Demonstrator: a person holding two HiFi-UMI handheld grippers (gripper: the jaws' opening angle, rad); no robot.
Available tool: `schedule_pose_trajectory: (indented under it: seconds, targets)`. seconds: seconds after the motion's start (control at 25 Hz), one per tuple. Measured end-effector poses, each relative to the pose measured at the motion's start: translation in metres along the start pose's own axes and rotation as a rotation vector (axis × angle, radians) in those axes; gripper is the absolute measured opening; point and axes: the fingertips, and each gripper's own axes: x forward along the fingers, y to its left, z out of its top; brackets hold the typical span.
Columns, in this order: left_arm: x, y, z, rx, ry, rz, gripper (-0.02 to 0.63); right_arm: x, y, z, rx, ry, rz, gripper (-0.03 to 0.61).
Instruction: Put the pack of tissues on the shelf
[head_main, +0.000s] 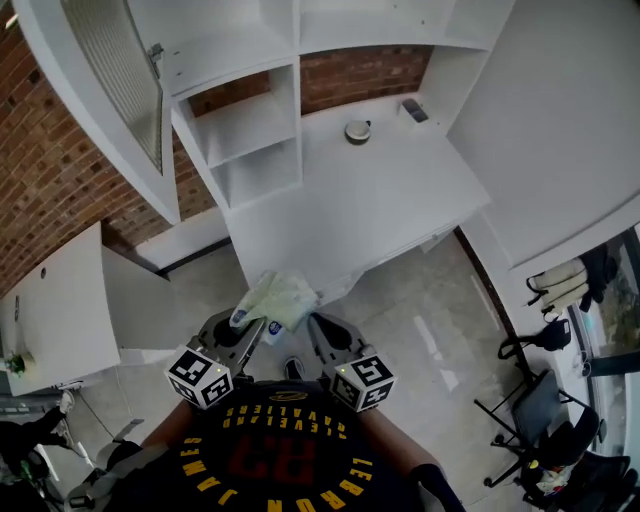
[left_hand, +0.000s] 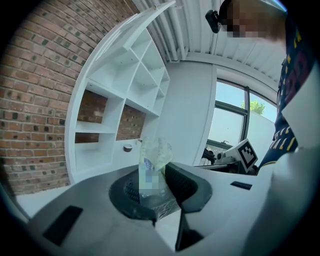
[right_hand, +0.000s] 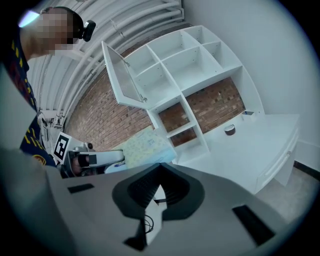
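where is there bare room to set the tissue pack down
Both open shelf cubbies left of the desk are bare. The desk is bare too, except a round object and a small dark object at its back edge.

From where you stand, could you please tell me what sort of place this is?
Most likely an office or studio room indoors. A white shelving unit with a built-in desk stands against a bare brick wall. The floor is pale tile, and there is a tall window.

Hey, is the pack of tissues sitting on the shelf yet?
No, the left gripper pinches the pack of tissues in the air, well short of the shelf.
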Motion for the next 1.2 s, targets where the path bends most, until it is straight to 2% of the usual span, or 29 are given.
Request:
schedule_pose_trajectory:
  seconds: [0.16,0.44,1.0,1.2]
  targets:
    - [0.009,0.026,0.0,0.012,0.009,0.002,0.08,0.004,-0.011,0.004,0.02,-0.02,-0.05,-0.011]
    - [0.032,0.074,-0.002,-0.03,0.013,0.077,0.08,0.007,-0.037,0.008,0.042,-0.011,-0.097,-0.011]
    - [0.096,0.143,0.002,-0.044,0.022,0.235,0.08,0.086,-0.082,0.031,0.031,0.067,0.045,-0.011]
    - [0.121,0.178,-0.009,0.055,0.072,0.314,0.08,0.107,-0.103,0.031,0.029,0.098,0.067,-0.011]
